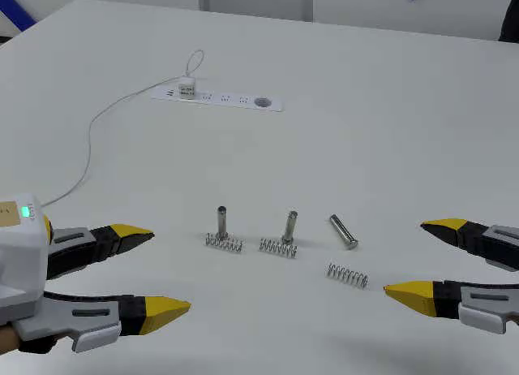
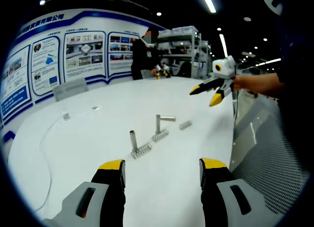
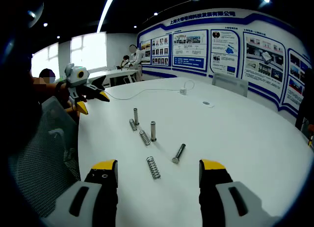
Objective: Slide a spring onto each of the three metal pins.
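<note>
Three metal pins sit mid-table. The left pin (image 1: 221, 221) and the middle pin (image 1: 290, 226) stand upright; the right pin (image 1: 343, 231) lies on its side. A loose spring lies at each one: the left spring (image 1: 224, 243), the middle spring (image 1: 277, 247) and the right spring (image 1: 347, 275). My left gripper (image 1: 162, 269) hovers open to the left of them, nothing between its jaws. On the other side my right gripper (image 1: 413, 257) is open too, close to the right spring (image 3: 153, 167). From the left gripper (image 2: 162, 165) the pins (image 2: 133, 140) lie ahead.
A white power strip (image 1: 219, 98) with a plug and a white cable (image 1: 89, 135) lies at the back of the white table (image 1: 389, 131). People stand by shelves far off in the left gripper view. A mesh chair (image 3: 44, 153) stands beside the table.
</note>
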